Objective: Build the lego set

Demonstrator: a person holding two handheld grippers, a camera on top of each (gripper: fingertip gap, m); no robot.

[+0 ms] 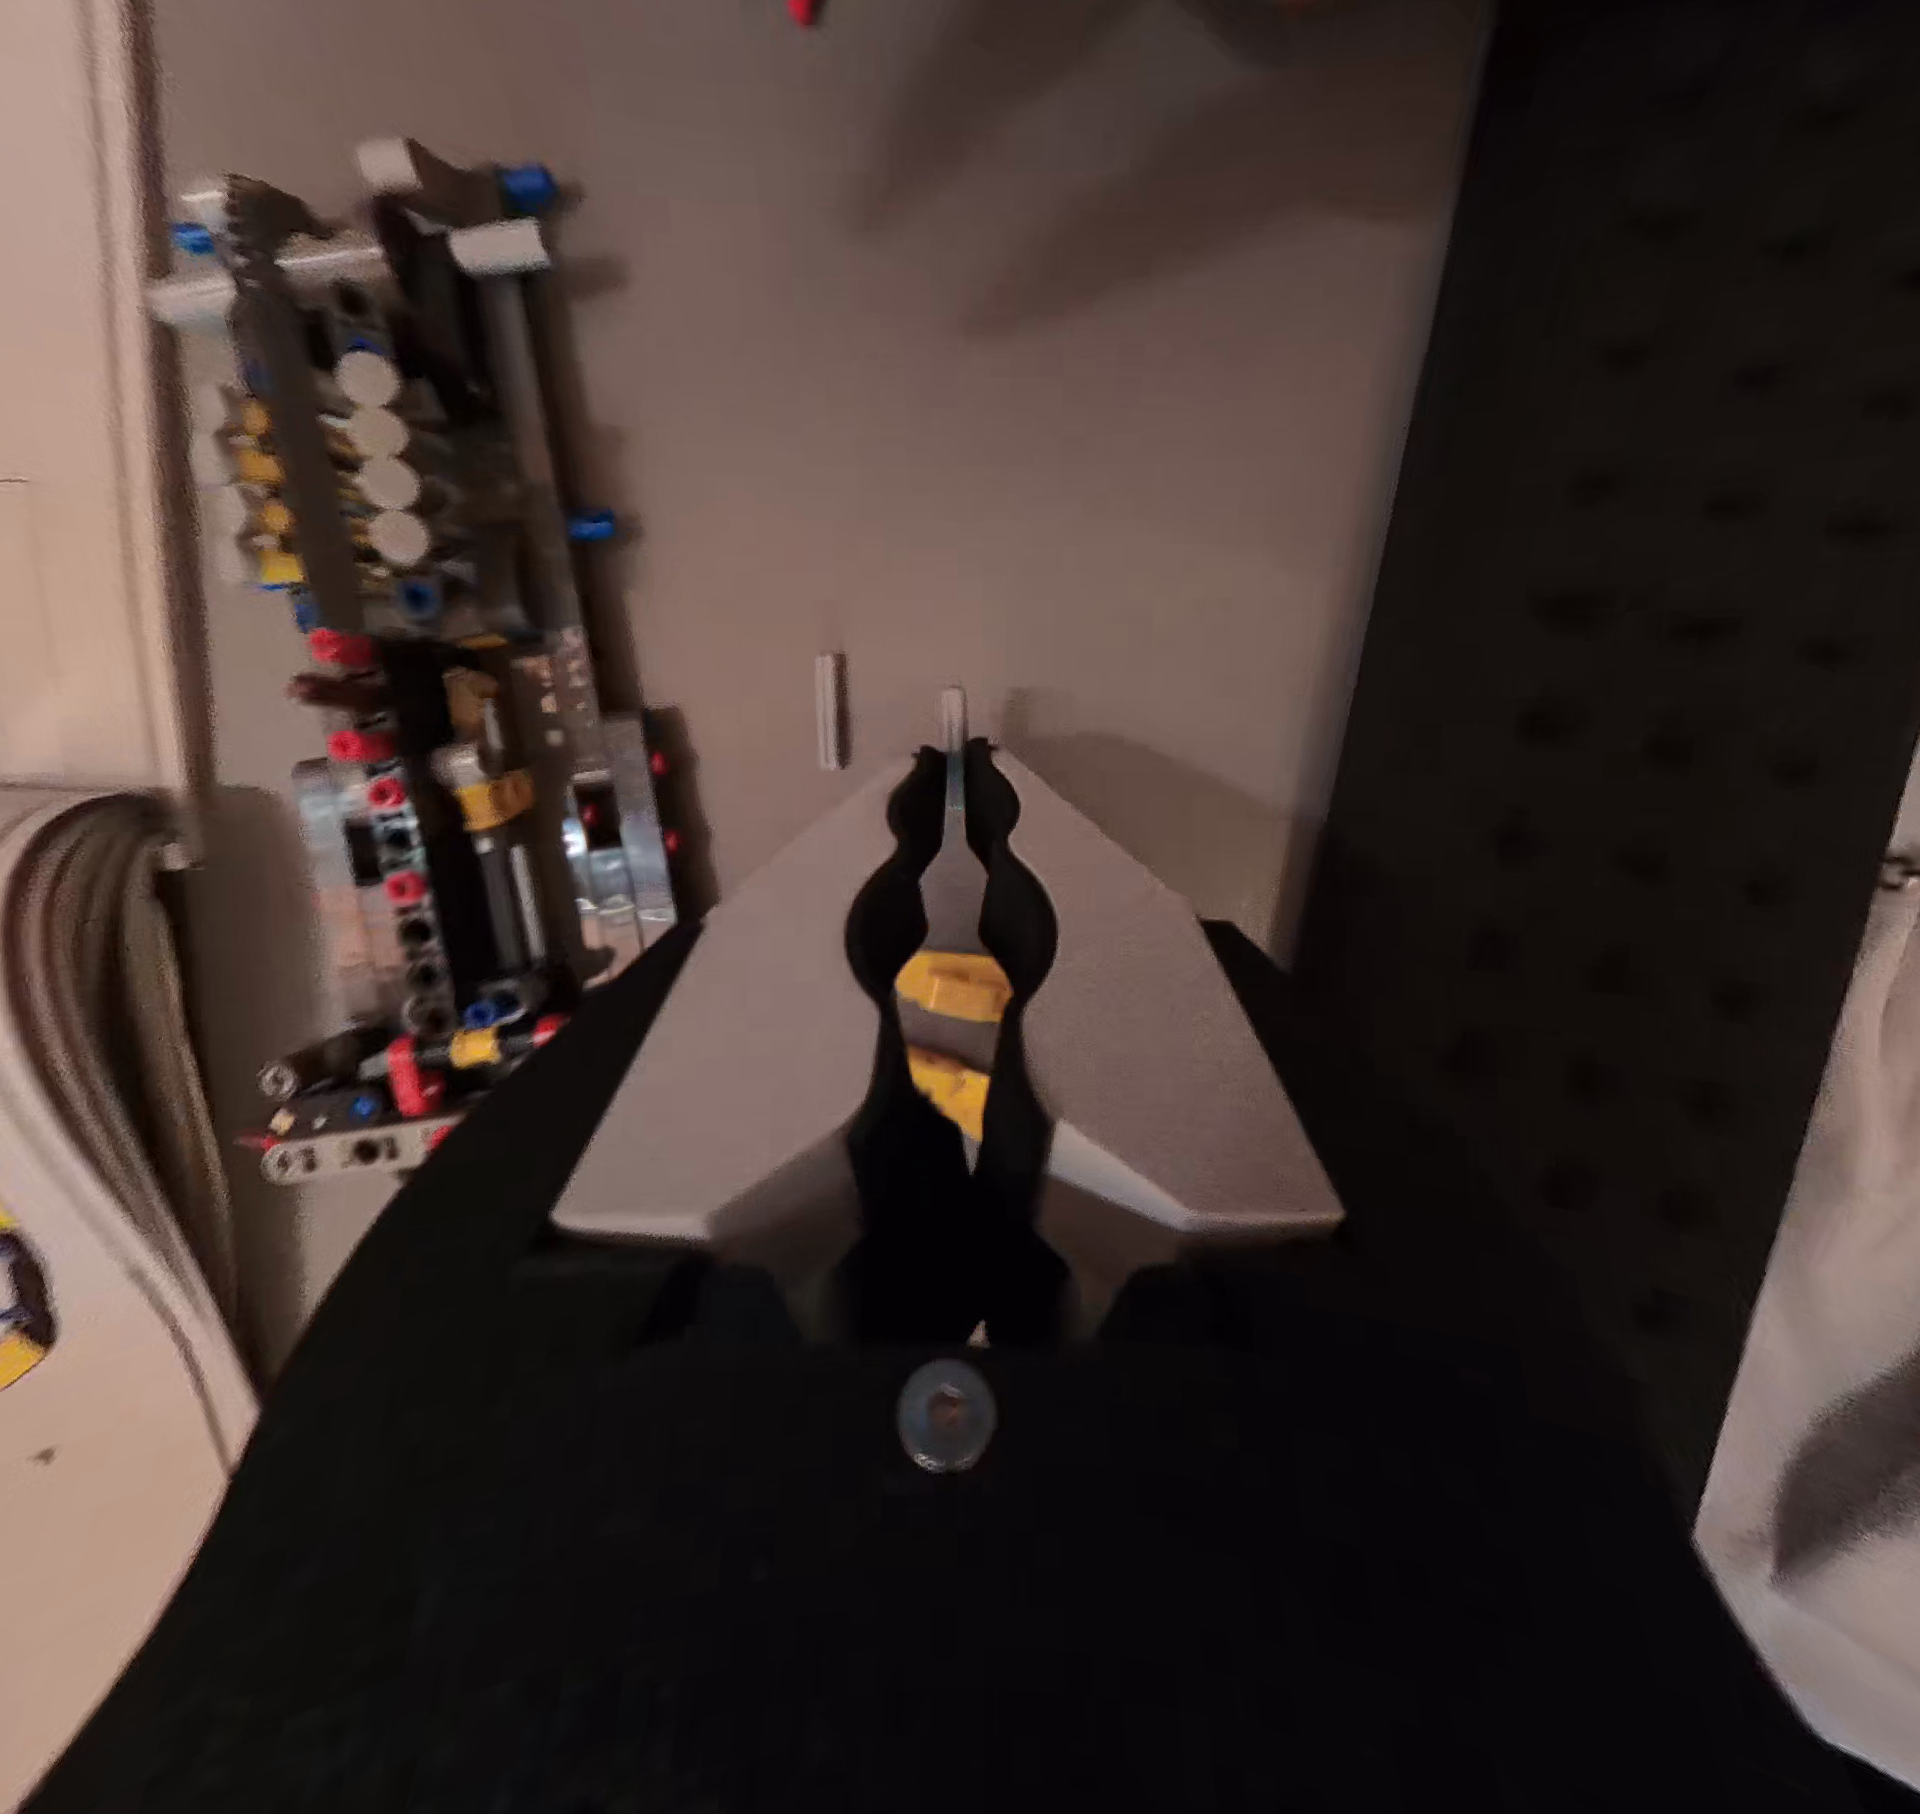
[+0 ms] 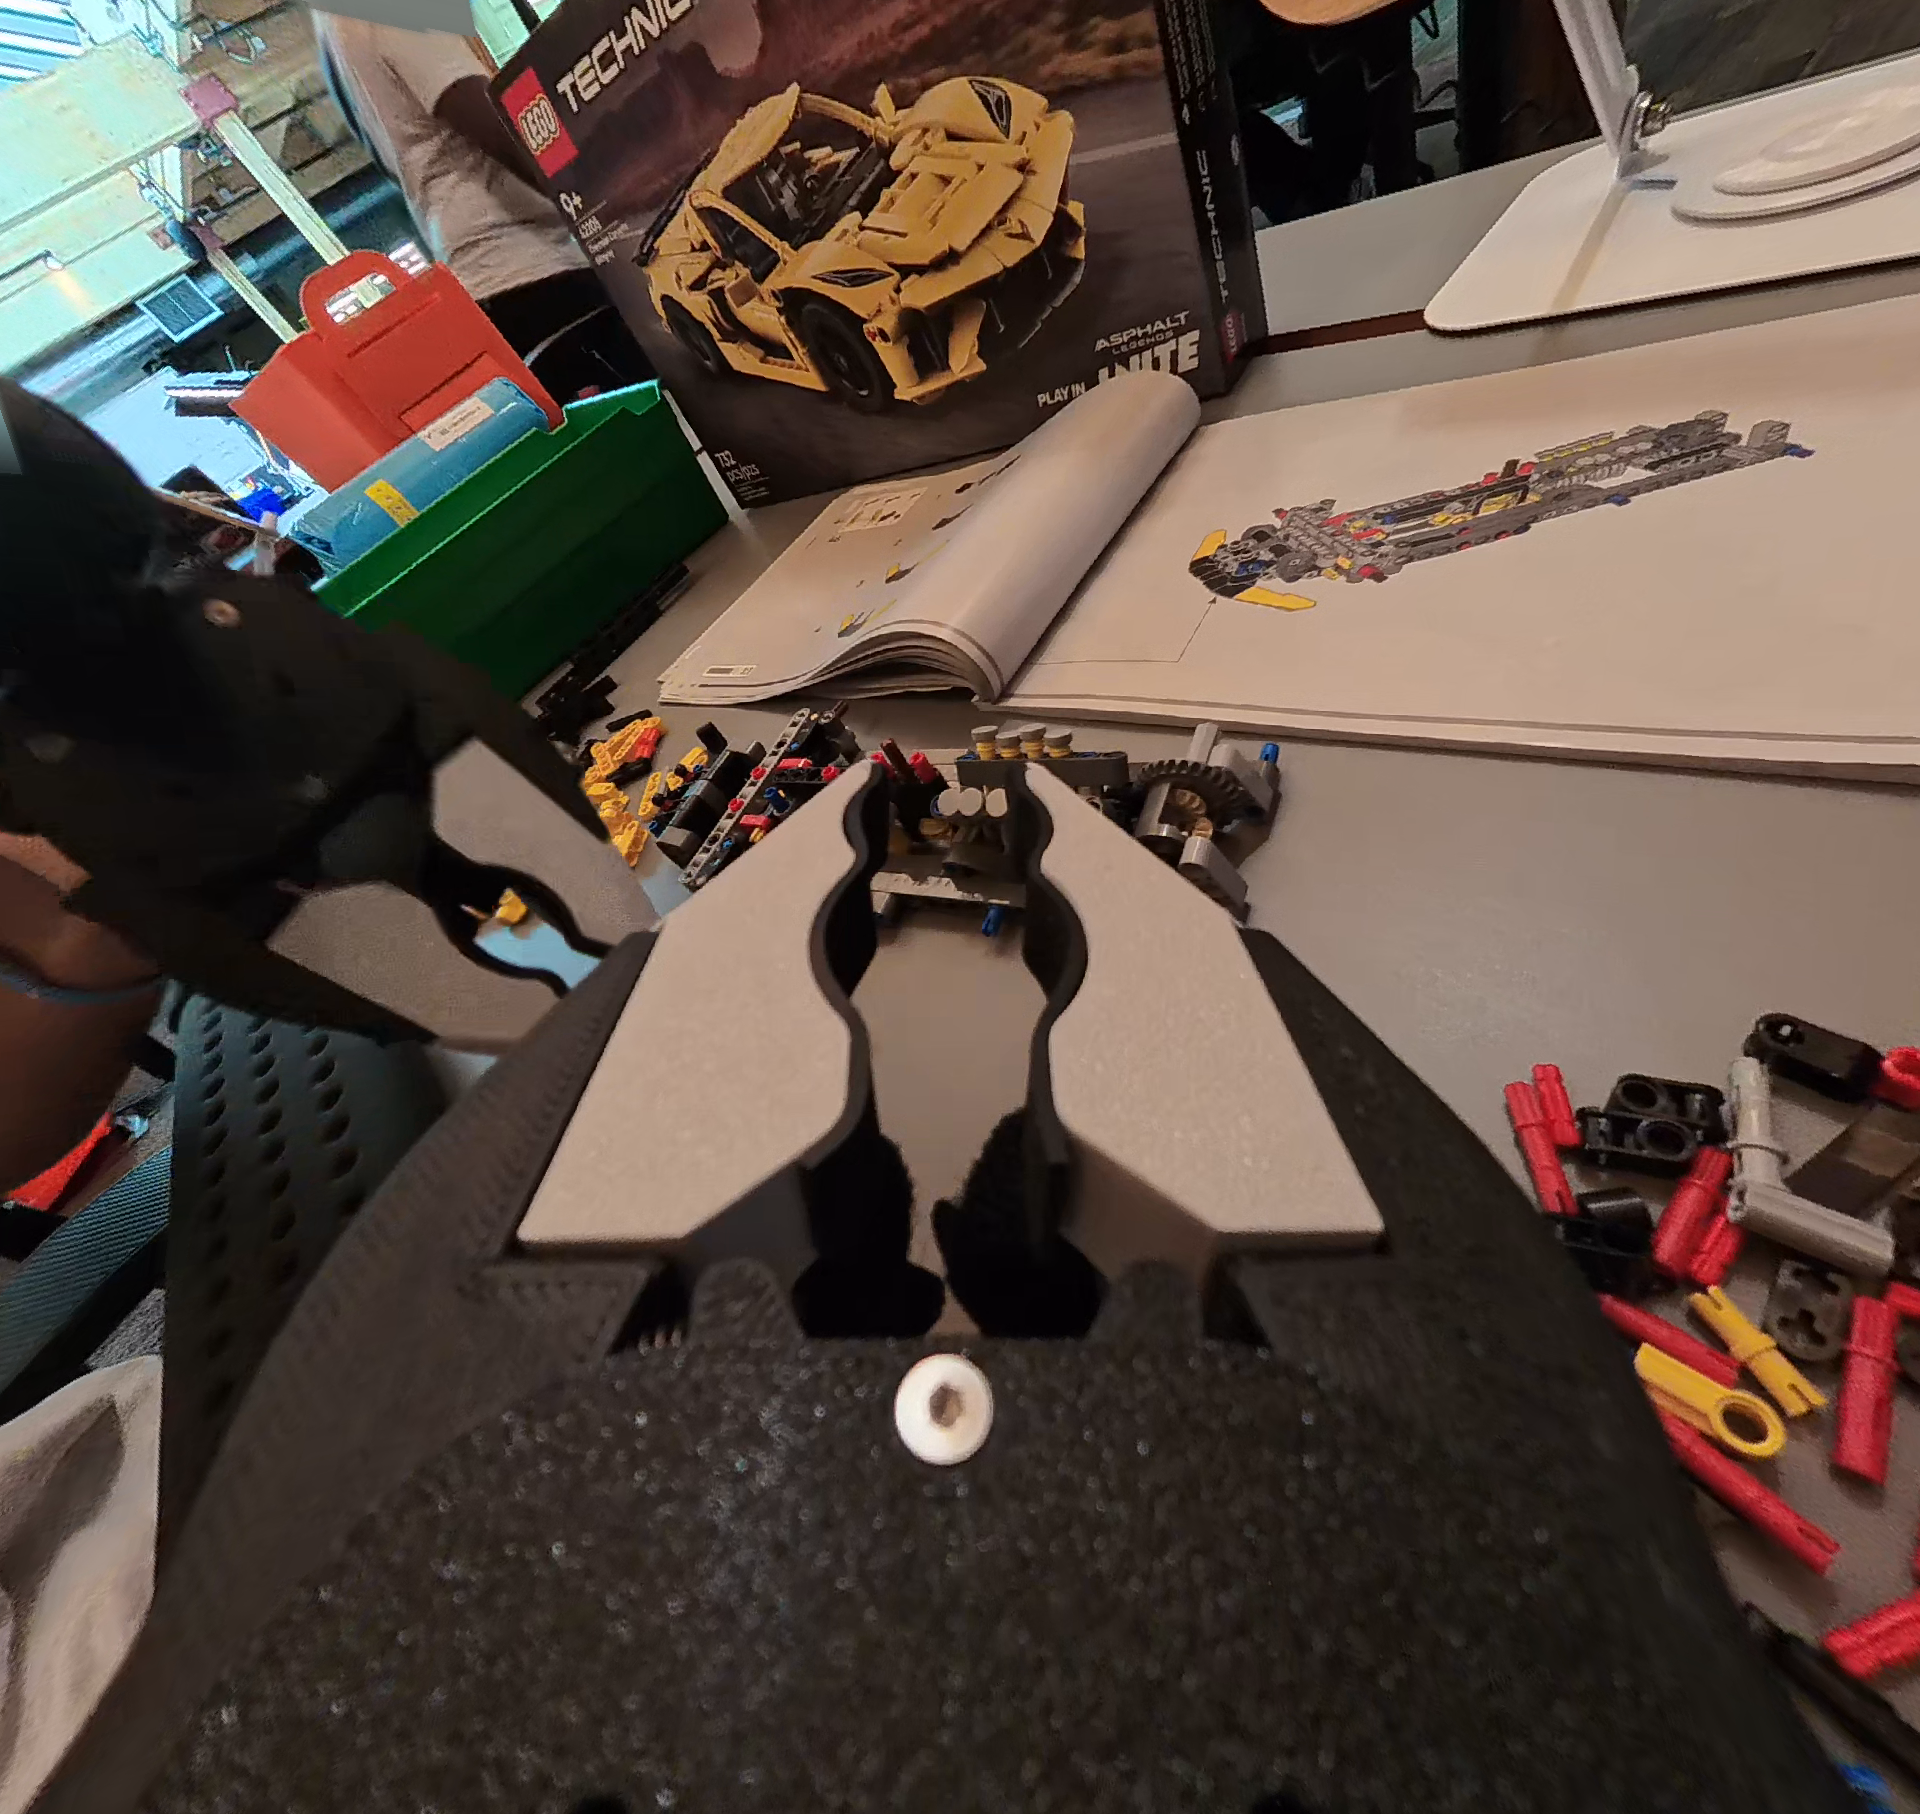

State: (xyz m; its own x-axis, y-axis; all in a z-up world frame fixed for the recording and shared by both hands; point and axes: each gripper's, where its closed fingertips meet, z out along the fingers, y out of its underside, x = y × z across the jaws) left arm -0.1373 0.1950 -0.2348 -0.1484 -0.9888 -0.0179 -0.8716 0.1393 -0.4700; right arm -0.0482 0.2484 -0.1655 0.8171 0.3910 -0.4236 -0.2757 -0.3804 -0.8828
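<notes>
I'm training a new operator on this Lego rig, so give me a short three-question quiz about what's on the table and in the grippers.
1. True or false: the right gripper is shut.
2. Which holds the yellow piece? A: left gripper. B: right gripper.
3. Fill in: between the set's box and the part-built chassis lies the open ____.
Key: 1 false, it is open; 2 A; 3 instruction booklet.

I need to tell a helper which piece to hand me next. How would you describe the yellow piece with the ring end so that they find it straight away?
Start at the open instruction booklet, then go to the loose pile of parts at the table's near right. Among its red pins lies the yellow piece: the only one ending in a round open ring.
</notes>
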